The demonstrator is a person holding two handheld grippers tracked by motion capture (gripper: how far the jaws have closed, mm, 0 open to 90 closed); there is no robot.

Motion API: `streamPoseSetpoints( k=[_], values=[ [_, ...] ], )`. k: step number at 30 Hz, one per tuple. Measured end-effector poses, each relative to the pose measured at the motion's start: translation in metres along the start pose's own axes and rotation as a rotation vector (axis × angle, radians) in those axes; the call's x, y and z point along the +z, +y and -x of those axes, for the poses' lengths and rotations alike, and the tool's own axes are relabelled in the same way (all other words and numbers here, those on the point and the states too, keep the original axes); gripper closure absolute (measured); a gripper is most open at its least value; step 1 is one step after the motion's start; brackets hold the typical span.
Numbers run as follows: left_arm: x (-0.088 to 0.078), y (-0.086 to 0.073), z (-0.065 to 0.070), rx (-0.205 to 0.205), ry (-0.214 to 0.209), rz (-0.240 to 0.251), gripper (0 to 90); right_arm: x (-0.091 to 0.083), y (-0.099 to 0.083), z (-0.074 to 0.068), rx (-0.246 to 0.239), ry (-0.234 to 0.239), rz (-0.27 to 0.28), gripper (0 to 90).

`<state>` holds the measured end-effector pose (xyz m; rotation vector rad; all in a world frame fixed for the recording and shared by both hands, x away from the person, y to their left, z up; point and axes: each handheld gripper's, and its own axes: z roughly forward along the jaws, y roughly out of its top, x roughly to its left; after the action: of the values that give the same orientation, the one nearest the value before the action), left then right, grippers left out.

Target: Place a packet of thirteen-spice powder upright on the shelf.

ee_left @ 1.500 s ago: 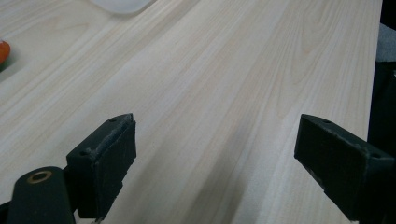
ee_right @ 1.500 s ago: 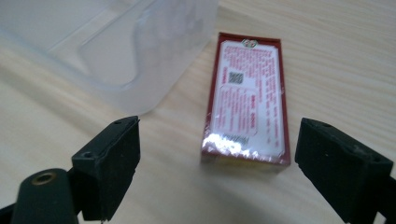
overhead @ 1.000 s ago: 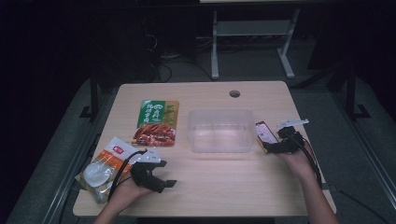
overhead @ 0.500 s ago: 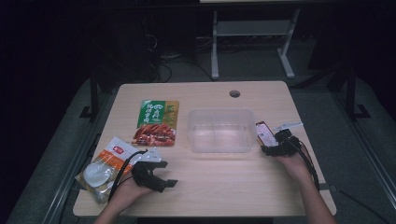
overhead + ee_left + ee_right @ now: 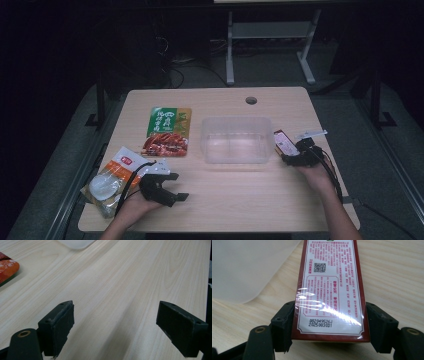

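A long red box (image 5: 329, 287) with a white printed label lies on the table just right of a clear plastic container (image 5: 236, 140). My right gripper (image 5: 329, 327) has just been closing its jaws, and both pads now touch the sides of the box's near end. From above, the right gripper (image 5: 292, 156) sits at the near end of the red box (image 5: 285, 142). My left gripper (image 5: 172, 187) rests at the front left of the table. Its jaws (image 5: 115, 322) stand wide open over bare wood with nothing between them.
A green and red food packet (image 5: 167, 131) lies left of the container. An orange and white packet (image 5: 122, 165) and a bagged white round item (image 5: 102, 186) sit at the table's front left corner. The wooden table (image 5: 250, 200) has a cable hole (image 5: 251, 100) near its far edge.
The right gripper's jaws have drawn in around the near end of the red box. Both hands have stayed where they were.
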<state>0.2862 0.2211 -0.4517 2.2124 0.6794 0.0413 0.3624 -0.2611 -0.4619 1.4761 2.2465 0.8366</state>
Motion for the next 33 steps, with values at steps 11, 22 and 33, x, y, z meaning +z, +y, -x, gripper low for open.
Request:
streamPoseSetpoints(
  k=[11, 22, 33],
  values=[
    [-0.001, 0.001, 0.002, 0.031, -0.011, 0.015, 14.2, -0.024, -0.006, 0.001, 0.018, -0.012, 0.005, 31.7],
    [-0.003, 0.001, 0.003, 0.019, -0.012, 0.029, 14.3, -0.059, -0.021, -0.008, 0.019, -0.029, 0.036, 31.8],
    [-0.003, 0.001, 0.006, 0.021, -0.017, 0.033, 14.3, -0.086, -0.057, -0.029, -0.019, 0.021, 0.025, 31.8]
  ],
)
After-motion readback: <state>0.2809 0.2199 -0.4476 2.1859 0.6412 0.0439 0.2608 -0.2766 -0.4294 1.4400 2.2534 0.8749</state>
